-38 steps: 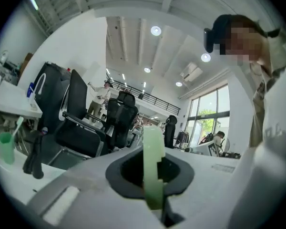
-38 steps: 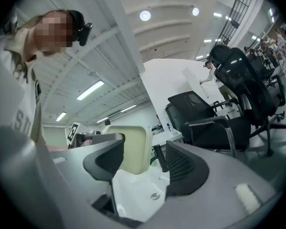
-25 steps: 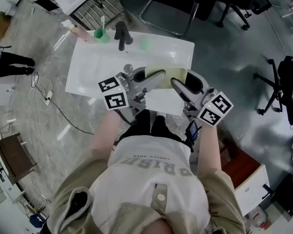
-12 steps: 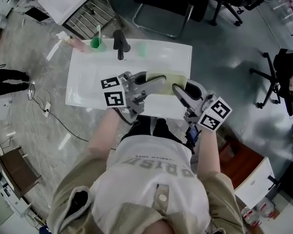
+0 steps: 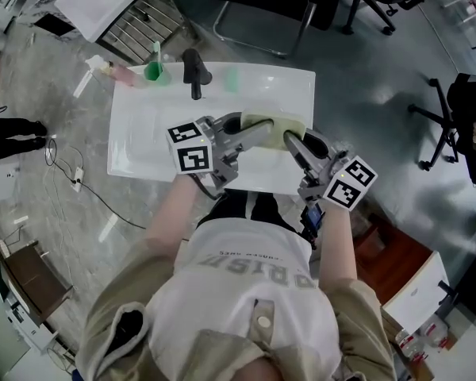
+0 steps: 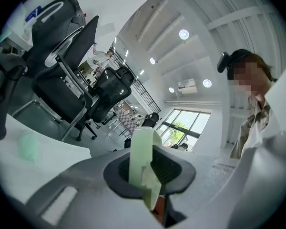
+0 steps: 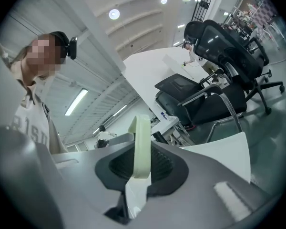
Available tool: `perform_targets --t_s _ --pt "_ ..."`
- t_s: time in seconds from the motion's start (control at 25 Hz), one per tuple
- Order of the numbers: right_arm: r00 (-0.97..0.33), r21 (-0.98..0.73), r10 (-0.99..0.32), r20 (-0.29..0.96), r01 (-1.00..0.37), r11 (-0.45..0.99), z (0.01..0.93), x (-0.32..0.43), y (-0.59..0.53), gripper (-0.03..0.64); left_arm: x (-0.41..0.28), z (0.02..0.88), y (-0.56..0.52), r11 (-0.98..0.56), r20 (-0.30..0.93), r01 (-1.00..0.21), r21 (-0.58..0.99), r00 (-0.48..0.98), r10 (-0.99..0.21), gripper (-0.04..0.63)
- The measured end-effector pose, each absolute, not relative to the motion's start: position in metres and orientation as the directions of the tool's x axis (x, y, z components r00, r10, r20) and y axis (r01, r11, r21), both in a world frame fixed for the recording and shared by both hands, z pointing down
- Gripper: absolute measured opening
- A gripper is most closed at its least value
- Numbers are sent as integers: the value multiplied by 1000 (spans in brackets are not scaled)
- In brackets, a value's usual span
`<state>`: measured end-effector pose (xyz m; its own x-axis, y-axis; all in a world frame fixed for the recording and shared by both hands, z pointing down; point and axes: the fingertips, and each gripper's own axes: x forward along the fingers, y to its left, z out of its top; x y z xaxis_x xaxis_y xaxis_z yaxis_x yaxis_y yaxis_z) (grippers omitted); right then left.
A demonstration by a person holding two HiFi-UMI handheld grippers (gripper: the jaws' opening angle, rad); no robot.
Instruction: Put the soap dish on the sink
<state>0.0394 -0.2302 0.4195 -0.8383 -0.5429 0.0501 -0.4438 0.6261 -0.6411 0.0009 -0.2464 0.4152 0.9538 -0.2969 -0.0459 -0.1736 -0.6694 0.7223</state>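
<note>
- Now, a white rectangular ceramic sink [image 5: 143, 133] lies below.
- Pale-green plastic soap dish [image 5: 274, 122] hangs over the sink's right half.
- Left gripper [image 5: 255, 131] pinches its rim, jaws just loosening slightly.
- Right gripper [image 5: 293, 142] has jaws just closed onto the opposite rim.

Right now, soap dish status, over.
Right gripper jaws just closing on soap dish rim. Left gripper jaws just opened slightly, rim between them. Soap dish over sink. Faucet beyond, apart.

Bright, even indoor light from round ceiling lamps [image 6: 183, 34] and a far window [image 6: 183, 123]; glossy floor [image 5: 381, 94] shows glare; both gripper views bend strongly at dark edges.
</note>
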Motion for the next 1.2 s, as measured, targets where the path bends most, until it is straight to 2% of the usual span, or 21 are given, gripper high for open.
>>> perform_targets --t_s 0.16,0.28,0.32,0.64,0.8,0.84,1.04,1.2 --pt "-834 -647 -549 56 -449 616 425 38 -237 43 -1 425 -256 -686 8 -243 686 945 -327 82" --pt "-830 -651 -555 59 -454 608 432 37 -244 43 -7 430 -265 -696 50 -295 655 936 -349 181" --pt "-826 -658 -560 61 -455 600 435 38 -246 41 -9 433 -267 -698 66 -309 645 933 -353 233" --pt "-793 -745 -598 119 -469 474 466 39 -251 34 -15 464 -277 -628 136 -367 686 913 -385 242" --pt "-756 -786 -639 141 -478 392 478 47 -255 34 -25 473 -284 -613 175 -431 662 885 -432 243" --pt "-745 -799 -653 137 -473 372 480 50 -257 34 -28 474 -286 -617 185 -447 648 878 -442 261" --pt "-694 -855 -713 96 -424 298 484 63 -271 34 -33 477 -287 -712 268 -511 481 859 -436 293" --pt "-662 -881 -745 79 -396 258 486 70 -282 34 -26 477 -277 -818 341 -505 274 847 -409 330"
